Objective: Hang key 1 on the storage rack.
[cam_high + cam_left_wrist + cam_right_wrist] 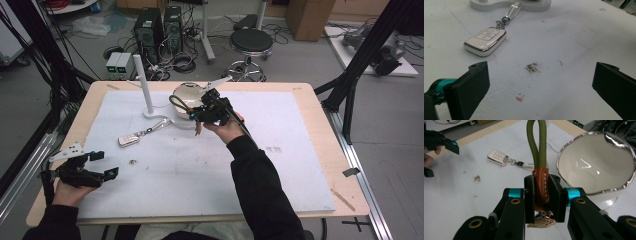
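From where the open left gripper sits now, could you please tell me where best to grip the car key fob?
Probably grip the car key fob across its two long chrome sides, coming from above with the left gripper: it lies flat, and its strap trails off the far end.

An olive-green rope strap (537,143) with a tan stitched leather tab and copper clasp is pinched in the right gripper (541,195), held above the tabletop's far middle.

A white key fob (485,41) lies flat left of centre.

rope loop (537,142) and stand base (499,5) run off the top edge.
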`<state>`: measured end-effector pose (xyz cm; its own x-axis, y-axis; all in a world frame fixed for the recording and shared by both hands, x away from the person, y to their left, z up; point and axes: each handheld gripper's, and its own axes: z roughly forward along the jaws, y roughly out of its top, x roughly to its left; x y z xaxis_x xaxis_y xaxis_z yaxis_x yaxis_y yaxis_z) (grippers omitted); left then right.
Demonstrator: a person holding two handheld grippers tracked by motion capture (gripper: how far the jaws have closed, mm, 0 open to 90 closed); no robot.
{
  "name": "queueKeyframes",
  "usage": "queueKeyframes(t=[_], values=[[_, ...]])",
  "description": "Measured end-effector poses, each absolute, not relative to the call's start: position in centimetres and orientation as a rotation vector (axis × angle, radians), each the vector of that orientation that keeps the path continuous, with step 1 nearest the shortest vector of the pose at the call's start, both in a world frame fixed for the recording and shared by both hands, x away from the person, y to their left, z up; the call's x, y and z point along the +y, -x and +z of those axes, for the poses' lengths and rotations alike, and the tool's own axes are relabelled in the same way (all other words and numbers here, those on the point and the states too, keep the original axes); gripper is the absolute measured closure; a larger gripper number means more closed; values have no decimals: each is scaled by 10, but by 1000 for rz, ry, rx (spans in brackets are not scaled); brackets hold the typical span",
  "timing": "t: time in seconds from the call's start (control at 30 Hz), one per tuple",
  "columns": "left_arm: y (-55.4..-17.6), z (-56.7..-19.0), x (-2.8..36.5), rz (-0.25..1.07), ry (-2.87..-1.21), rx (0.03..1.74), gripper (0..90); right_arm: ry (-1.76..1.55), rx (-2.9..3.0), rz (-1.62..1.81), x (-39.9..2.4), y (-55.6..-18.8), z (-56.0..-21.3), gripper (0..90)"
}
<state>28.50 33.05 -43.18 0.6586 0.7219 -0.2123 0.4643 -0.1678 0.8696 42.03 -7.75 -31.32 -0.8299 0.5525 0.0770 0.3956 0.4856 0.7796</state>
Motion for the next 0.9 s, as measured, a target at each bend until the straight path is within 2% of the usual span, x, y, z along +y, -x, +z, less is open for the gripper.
queueKeyframes(t=[0.9], values=[[-287, -433, 330, 304, -1829, 945, 17, -740, 2571, 1360, -31, -442, -258, 762]])
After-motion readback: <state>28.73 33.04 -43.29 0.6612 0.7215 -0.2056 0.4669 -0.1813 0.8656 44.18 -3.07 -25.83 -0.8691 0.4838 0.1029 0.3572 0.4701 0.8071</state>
